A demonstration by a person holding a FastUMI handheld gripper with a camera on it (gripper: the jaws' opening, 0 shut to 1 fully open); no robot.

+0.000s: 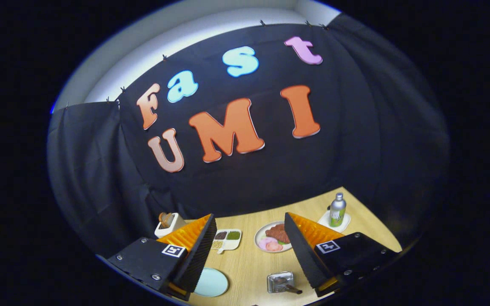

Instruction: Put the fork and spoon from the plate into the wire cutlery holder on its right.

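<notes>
A: Gripper [249, 238] state?
B: Fingers are standing spread wide, holding nothing, hovering high over the wooden table [249, 263].
A: Task items?
B: Pale blue plate [212, 282] is lying below the left finger; wire cutlery holder [280, 281] is sitting to its right, a dark handle poking out. Fork and spoon cannot be told.

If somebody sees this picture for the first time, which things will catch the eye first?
First, the two fingers, spread wide and holding nothing above the wooden table. Between them lie a food plate and a sectioned dish, with a pale blue plate and a wire holder nearer. A bottle stands beyond the right finger.
</notes>
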